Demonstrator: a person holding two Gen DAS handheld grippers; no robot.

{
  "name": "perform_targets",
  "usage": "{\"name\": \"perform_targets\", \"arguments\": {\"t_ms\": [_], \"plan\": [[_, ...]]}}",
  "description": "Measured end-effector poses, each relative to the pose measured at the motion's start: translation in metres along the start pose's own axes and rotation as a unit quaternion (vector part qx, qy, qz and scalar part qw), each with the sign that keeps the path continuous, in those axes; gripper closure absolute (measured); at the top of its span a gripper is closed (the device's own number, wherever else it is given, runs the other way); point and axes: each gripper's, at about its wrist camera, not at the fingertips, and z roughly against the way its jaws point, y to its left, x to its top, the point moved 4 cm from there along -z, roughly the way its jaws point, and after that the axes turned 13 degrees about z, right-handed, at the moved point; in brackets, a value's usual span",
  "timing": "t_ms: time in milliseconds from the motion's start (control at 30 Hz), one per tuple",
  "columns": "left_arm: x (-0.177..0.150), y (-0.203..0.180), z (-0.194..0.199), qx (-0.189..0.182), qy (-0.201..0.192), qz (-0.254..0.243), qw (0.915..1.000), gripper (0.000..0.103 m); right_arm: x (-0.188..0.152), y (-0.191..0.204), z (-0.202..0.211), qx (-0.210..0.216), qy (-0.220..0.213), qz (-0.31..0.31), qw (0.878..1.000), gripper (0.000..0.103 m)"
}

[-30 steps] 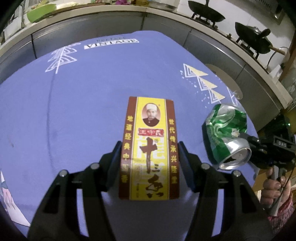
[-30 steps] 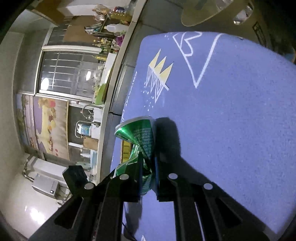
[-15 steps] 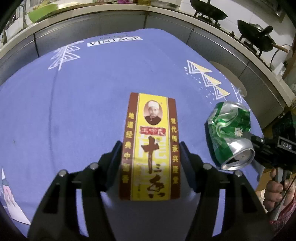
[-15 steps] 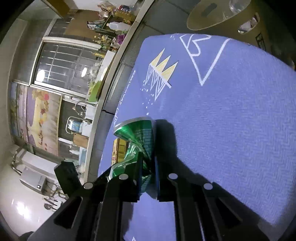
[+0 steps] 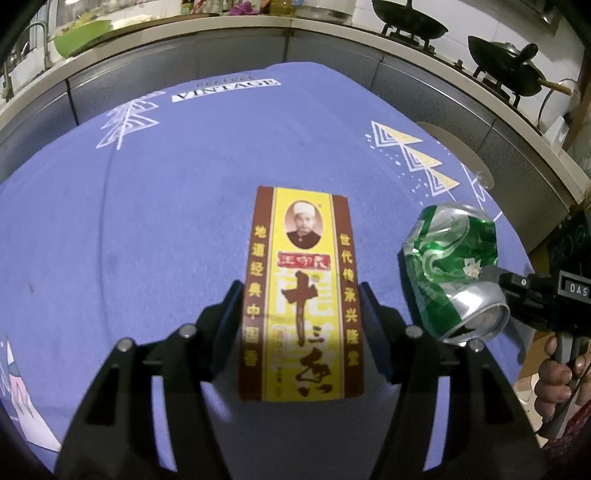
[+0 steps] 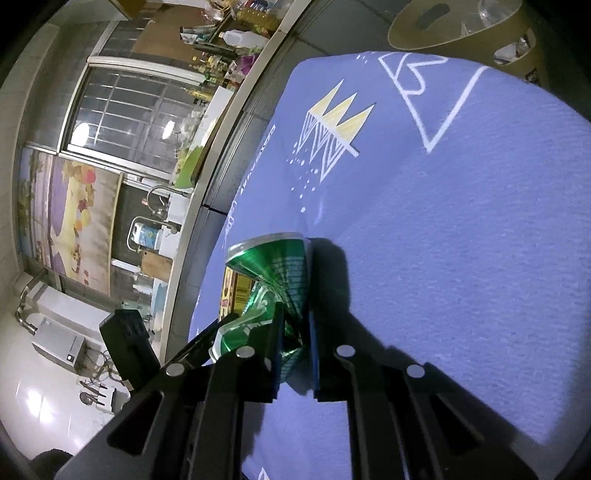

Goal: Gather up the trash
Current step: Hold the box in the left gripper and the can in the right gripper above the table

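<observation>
My left gripper (image 5: 301, 295) is shut on a flat yellow and brown spice box (image 5: 300, 280) with a portrait and Chinese writing, held above the blue tablecloth. My right gripper (image 6: 295, 325) is shut on a crushed green drink can (image 6: 275, 280), also held above the cloth. The can (image 5: 454, 266) shows in the left wrist view to the right of the box, with the right gripper's black body (image 5: 535, 302) and a hand behind it. The box (image 6: 236, 291) shows behind the can in the right wrist view.
A table with a blue patterned cloth (image 5: 147, 221) lies under both grippers. A kitchen counter with woks (image 5: 506, 70) and a green bowl (image 5: 83, 35) curves behind it. A round tan bin (image 6: 461, 26) stands past the table's far edge.
Both grippers have risen slightly with their loads; the box and can stay gripped and keep the same spacing.
</observation>
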Motion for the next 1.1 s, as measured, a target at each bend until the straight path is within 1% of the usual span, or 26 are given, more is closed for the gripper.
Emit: {"name": "perform_targets", "arguments": {"t_ms": [500,600,833,933,1100], "plan": [[-0.003,-0.001,0.001,-0.002,-0.009,-0.01,0.9999,0.043,-0.006,0.004,0.002,-0.001,-0.013,0.01,1.0,0.095],[-0.002,0.002,0.001,-0.008,-0.008,-0.008,0.9999,0.042,-0.007,0.004,0.003,-0.001,-0.015,0.011,1.0,0.095],[-0.003,0.008,0.003,-0.003,-0.015,-0.002,0.9999,0.034,-0.013,0.007,0.001,0.01,-0.002,0.008,1.0,0.095],[-0.004,0.011,0.005,-0.005,-0.016,0.002,0.9999,0.034,-0.015,0.009,0.001,0.011,0.002,0.009,1.0,0.094],[-0.004,0.019,0.009,-0.011,-0.01,0.019,0.9997,0.034,-0.018,0.014,-0.001,0.018,0.016,-0.005,1.0,0.09]]}}
